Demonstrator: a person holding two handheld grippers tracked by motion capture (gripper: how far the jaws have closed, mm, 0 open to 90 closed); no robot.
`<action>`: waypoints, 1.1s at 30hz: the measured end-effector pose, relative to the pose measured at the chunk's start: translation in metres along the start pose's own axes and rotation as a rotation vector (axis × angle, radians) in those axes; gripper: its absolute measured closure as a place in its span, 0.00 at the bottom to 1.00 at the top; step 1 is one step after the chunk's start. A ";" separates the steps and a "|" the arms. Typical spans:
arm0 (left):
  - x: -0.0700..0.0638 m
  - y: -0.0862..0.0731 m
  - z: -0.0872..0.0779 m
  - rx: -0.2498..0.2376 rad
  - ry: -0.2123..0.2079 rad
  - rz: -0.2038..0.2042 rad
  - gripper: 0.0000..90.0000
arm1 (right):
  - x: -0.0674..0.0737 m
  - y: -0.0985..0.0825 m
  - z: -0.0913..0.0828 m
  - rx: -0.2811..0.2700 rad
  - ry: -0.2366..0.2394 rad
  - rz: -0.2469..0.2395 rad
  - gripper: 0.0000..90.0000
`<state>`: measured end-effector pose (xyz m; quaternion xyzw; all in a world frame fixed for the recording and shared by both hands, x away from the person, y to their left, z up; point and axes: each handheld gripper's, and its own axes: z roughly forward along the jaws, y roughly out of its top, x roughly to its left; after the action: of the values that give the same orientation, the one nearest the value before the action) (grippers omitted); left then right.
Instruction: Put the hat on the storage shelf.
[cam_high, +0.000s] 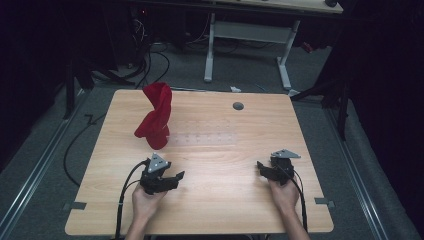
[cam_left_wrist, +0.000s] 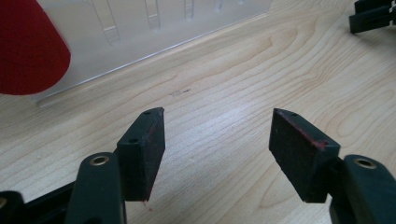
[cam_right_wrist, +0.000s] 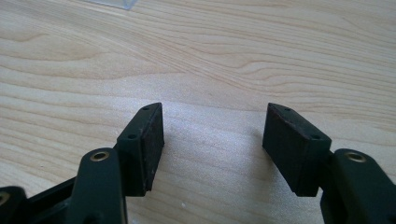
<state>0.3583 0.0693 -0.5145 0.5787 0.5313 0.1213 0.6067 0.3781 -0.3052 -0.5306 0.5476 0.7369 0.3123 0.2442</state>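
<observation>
Risk comes first here, as we judge it: the red cloth (cam_high: 155, 116) stands twisted upright on a clear plastic rack (cam_high: 202, 136), ahead and slightly left of our left gripper (cam_high: 172, 178), and a careless push forward could topple it or shove the light rack across the table (cam_high: 225, 210). Since the rack is transparent, we could also misjudge its near edge and clip it with a jaw.

Our left gripper hovers low over the wood with its jaws wide apart and nothing between them; in the left gripper view the rack's edge lies just beyond the jaw tips, with the cloth's rounded red end (cam_left_wrist: 28, 51) up to the left. Our right gripper (cam_high: 264, 168) sits well off to the side, jaws equally spread and empty, above bare tabletop, touching nothing we can see.
</observation>
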 end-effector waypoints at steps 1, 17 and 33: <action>0.001 -0.001 0.001 0.001 0.002 -0.003 0.41 | 0.000 0.000 0.000 0.000 0.000 0.000 0.43; 0.011 -0.012 0.015 -0.018 0.093 0.041 0.41 | 0.000 0.000 0.000 0.000 0.000 -0.001 0.43; 0.017 -0.019 0.031 0.046 0.146 0.077 0.33 | 0.000 0.000 0.000 0.000 -0.002 0.000 0.43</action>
<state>0.3808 0.0590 -0.5461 0.6021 0.5540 0.1743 0.5479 0.3778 -0.3048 -0.5306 0.5478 0.7367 0.3119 0.2448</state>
